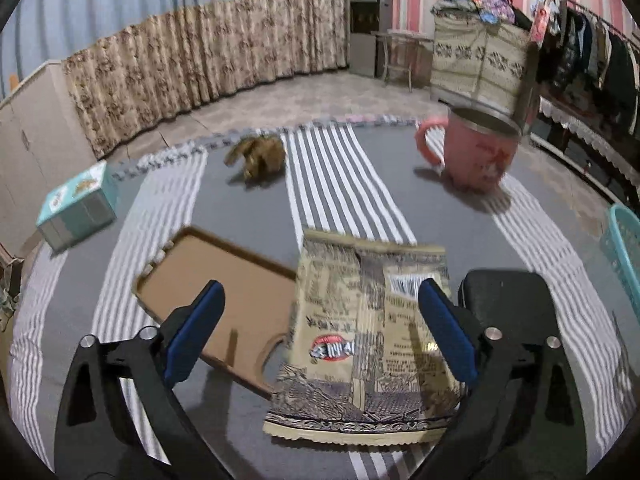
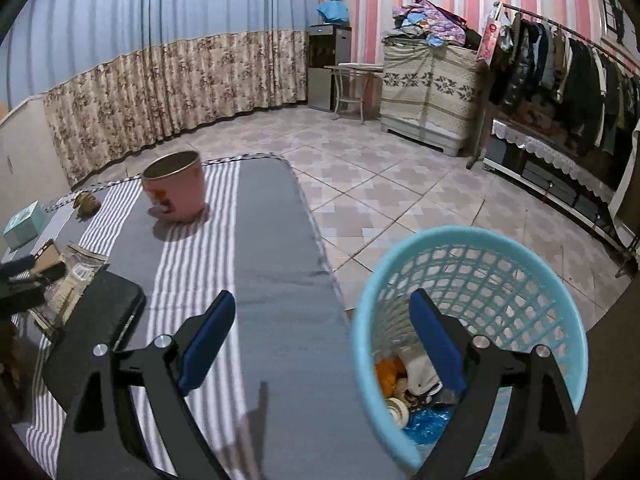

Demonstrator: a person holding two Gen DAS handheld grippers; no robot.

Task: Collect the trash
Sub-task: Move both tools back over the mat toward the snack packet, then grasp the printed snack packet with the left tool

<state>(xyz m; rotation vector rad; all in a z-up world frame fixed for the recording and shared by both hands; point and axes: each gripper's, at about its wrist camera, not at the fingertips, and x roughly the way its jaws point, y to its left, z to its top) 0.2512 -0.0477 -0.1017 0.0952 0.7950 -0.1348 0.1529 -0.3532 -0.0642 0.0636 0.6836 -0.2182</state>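
Observation:
A beige printed snack wrapper point(image 1: 360, 340) lies flat on the striped grey tablecloth point(image 1: 340, 184), partly over a brown cardboard piece point(image 1: 224, 280). My left gripper point(image 1: 320, 286) hangs open just above them. Its left finger is over the cardboard and its right finger over the wrapper's right edge, and the pads do not press on anything. A crumpled brown scrap point(image 1: 258, 156) lies farther back. My right gripper point(image 2: 323, 295) is open and empty, straddling the table's right edge and the rim of a light blue mesh basket point(image 2: 472, 240), which holds several pieces of trash point(image 2: 416, 376).
A pink mug point(image 1: 476, 152) stands at the back right of the table, and a teal box point(image 1: 80, 208) sits at the left edge. A black case point(image 1: 504, 292) lies just right of the wrapper. The basket stands on the tiled floor point(image 2: 380, 184) beside the table.

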